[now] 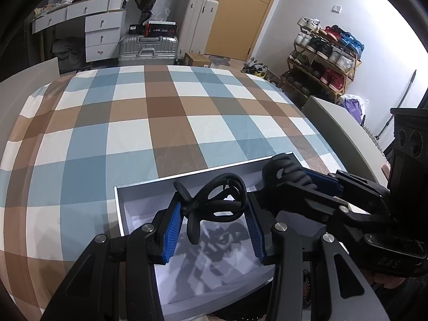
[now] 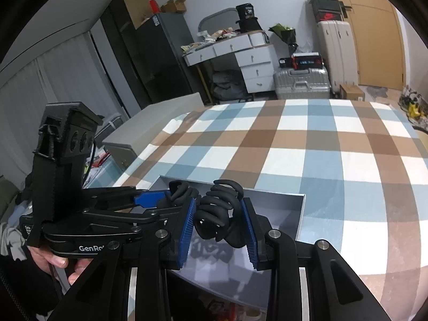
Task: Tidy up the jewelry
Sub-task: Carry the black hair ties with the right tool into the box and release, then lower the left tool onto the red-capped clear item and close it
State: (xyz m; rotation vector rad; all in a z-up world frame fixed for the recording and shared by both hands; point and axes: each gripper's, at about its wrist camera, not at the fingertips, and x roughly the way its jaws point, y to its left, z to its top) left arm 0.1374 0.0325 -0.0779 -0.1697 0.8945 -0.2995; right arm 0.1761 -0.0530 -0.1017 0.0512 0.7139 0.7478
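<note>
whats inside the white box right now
The white box shows only bare white floor with shadows. Both black hair clips hang above it in the grippers, hiding part of the floor.

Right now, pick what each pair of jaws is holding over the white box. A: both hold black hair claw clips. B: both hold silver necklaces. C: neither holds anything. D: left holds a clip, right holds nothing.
A: the left gripper is clamped on one black claw clip and the right gripper on another, both above the open white box.
</note>
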